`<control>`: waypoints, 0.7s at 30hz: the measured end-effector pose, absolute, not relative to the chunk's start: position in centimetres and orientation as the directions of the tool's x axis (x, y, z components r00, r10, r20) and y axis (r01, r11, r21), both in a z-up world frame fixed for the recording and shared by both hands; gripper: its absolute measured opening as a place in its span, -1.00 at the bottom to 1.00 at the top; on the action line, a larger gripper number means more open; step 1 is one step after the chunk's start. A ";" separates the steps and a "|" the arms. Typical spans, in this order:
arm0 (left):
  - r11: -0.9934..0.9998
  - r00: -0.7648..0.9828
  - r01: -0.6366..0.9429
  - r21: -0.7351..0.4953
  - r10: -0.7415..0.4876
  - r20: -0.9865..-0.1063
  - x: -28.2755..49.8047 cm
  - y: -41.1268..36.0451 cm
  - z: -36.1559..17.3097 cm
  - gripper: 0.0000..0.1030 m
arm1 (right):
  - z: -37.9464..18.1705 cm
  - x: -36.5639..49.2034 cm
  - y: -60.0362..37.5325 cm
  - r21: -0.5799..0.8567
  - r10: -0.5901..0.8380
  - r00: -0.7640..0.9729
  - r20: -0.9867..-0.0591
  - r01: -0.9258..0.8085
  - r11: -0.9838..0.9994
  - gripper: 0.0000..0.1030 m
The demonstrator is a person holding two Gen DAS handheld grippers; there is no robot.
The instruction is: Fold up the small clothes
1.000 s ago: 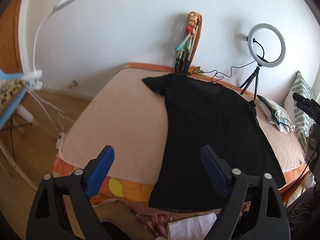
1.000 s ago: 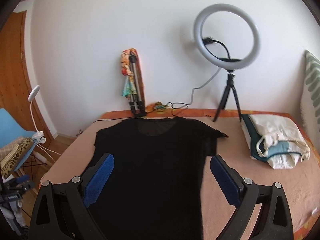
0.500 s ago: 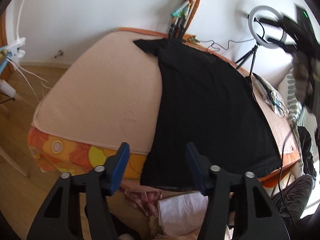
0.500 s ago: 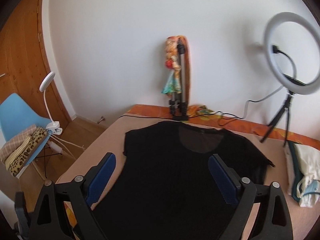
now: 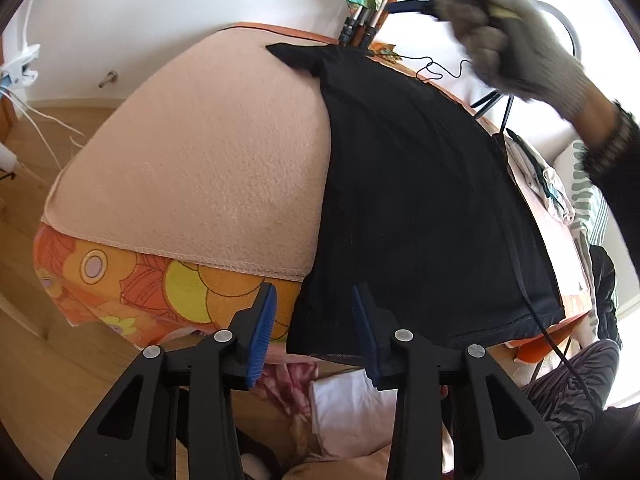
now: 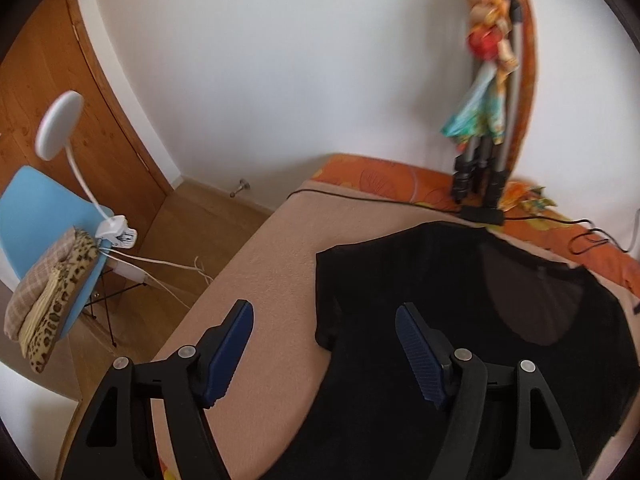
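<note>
A black T-shirt [image 5: 412, 184] lies flat on a peach blanket [image 5: 208, 152] over the bed, its hem hanging over the near edge. My left gripper [image 5: 314, 306] is open, its blue pads on either side of the shirt's near left hem corner. My right gripper [image 6: 324, 320] is open and hovers over the shirt's [image 6: 460, 320] left sleeve and shoulder edge. In the left wrist view the gloved hand holding the right gripper [image 5: 512, 40] shows at top right.
A folded tripod with colourful cloth [image 6: 488, 92] leans on the wall behind the bed. A blue chair with folded cloths [image 6: 48, 264] and a white clip lamp [image 6: 60, 124] stand left. Light folded clothes [image 5: 552, 184] lie at the bed's right. Floral bedding [image 5: 132, 284] hangs at the front.
My left gripper has dropped toward the shirt's near hem corner and narrowed its opening. My right gripper has swung left and down over the shirt's left sleeve.
</note>
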State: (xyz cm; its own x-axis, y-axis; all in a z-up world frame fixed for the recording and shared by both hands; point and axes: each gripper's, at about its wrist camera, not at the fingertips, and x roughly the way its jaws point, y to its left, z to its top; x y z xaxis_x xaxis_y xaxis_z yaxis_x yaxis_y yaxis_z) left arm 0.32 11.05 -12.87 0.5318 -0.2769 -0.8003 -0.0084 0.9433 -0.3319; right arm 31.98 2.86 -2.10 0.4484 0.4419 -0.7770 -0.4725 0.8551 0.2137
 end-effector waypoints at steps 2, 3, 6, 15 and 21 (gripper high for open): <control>0.941 0.534 -0.003 -0.338 -0.284 -0.796 0.5 11.1 -12.7 -0.31 | -3.9 33.9 4.5 0.220 0.433 0.425 -0.795 -0.464 0.858 0.41; 0.942 0.536 -0.001 -0.337 -0.284 -0.795 0.6 11.1 -12.7 -0.31 | -4.7 34.8 5.4 0.217 0.424 0.419 -0.803 -0.457 0.863 0.39; 0.939 0.529 0.000 -0.345 -0.292 -0.797 0.9 11.0 -12.8 -0.31 | -7.3 37.3 7.4 0.216 0.398 0.393 -0.829 -0.432 0.876 0.27; 0.927 0.507 -0.003 -0.376 -0.323 -0.799 1.1 11.2 -13.3 -0.53 | -11.7 42.0 11.1 0.235 0.377 0.346 -0.859 -0.389 0.891 0.13; 0.923 0.488 -0.007 -0.386 -0.334 -0.807 1.2 11.4 -13.8 -0.53 | -13.3 43.1 12.6 0.121 0.275 0.346 -0.897 -0.406 0.906 0.06</control>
